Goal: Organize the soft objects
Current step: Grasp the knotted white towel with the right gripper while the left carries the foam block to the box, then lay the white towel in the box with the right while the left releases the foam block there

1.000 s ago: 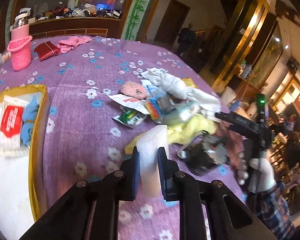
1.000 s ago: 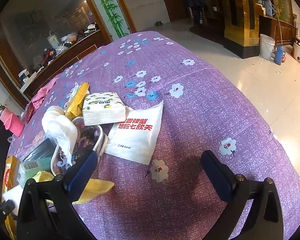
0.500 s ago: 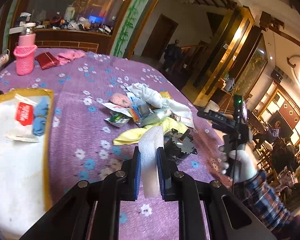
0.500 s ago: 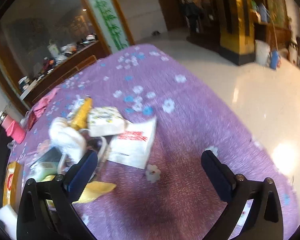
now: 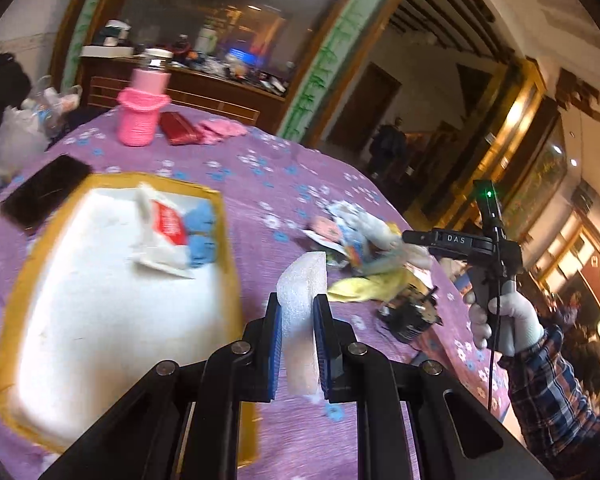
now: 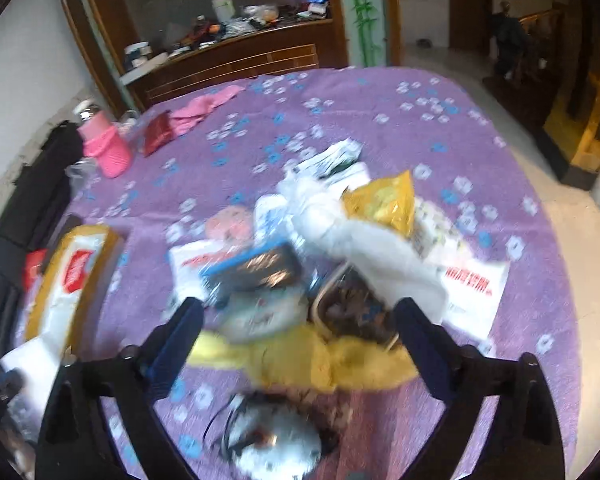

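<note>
A white foam block [image 5: 302, 308] stands upright between the blue pads of the left gripper [image 5: 296, 344], whose jaws are pressed tight on its lower half, holding it in the air just beside the right edge of a yellow-rimmed tray [image 5: 228, 248]. The tray sits at the table's left side and its white lining already carries a white packet with a red label [image 5: 166, 228] and two blue soft pieces [image 5: 202, 236] near its far right corner.

Beyond the foam, a heap of mixed things [image 5: 360, 240] lies toward the table's right edge on the purple flowered tablecloth [image 5: 284, 176]. The right wrist view, blurred, shows the heap from above: a white cloth [image 6: 356, 236], a yellow crinkled bag [image 6: 384, 200], a yellow cloth [image 6: 308, 356], a dark blue-edged packet [image 6: 256, 268], a white bag with red print [image 6: 472, 288] and a round metal motor-like part [image 6: 276, 444] at the near edge.

The right gripper [image 6: 296, 328] hangs over this heap with its jaws wide apart; they have just been closing slightly and grip nothing. In the left wrist view a white-gloved hand [image 5: 500, 320] with a plaid sleeve [image 5: 548, 392] holds that gripper's handle.

At the table's far left edge stand a pink knitted bottle cover [image 5: 142, 120], a dark red pouch [image 5: 180, 134] and a pink cloth [image 5: 224, 130]; a black flat object [image 5: 44, 192] lies beside the tray's far left corner.
</note>
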The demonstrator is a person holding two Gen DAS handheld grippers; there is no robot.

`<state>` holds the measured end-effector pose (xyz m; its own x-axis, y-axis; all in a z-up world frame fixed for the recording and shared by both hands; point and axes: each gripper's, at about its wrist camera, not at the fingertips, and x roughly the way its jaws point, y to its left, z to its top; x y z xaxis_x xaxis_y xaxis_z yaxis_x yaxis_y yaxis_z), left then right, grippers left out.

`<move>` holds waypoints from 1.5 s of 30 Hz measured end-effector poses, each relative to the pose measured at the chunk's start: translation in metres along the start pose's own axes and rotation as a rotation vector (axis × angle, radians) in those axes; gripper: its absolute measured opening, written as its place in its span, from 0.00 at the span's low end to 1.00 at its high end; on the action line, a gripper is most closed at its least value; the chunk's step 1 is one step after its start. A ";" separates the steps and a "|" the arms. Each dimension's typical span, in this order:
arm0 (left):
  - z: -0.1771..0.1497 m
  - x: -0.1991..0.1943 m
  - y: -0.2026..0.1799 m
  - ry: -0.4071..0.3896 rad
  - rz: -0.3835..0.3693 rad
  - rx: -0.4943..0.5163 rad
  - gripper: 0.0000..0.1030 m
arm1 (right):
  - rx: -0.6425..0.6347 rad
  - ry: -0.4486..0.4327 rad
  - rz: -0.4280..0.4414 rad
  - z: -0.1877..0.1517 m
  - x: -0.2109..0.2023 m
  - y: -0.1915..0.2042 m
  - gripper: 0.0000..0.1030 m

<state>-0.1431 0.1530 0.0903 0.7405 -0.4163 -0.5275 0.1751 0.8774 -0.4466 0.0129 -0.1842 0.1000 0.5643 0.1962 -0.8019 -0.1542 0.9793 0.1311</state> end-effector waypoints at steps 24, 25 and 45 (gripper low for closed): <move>0.049 0.009 0.105 0.050 0.221 -0.132 0.14 | -0.070 -0.152 -0.066 0.056 -0.042 0.023 0.36; 0.055 0.017 0.111 0.058 0.246 -0.149 0.16 | -0.073 -0.150 -0.024 0.053 -0.050 0.031 0.36; 0.028 -0.055 0.146 -0.123 0.236 -0.365 0.62 | 0.096 0.322 0.717 -0.004 0.064 0.266 0.37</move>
<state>-0.1402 0.3105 0.0743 0.8083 -0.1642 -0.5654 -0.2318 0.7940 -0.5620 0.0051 0.0888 0.0811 0.0887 0.7716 -0.6299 -0.3126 0.6220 0.7179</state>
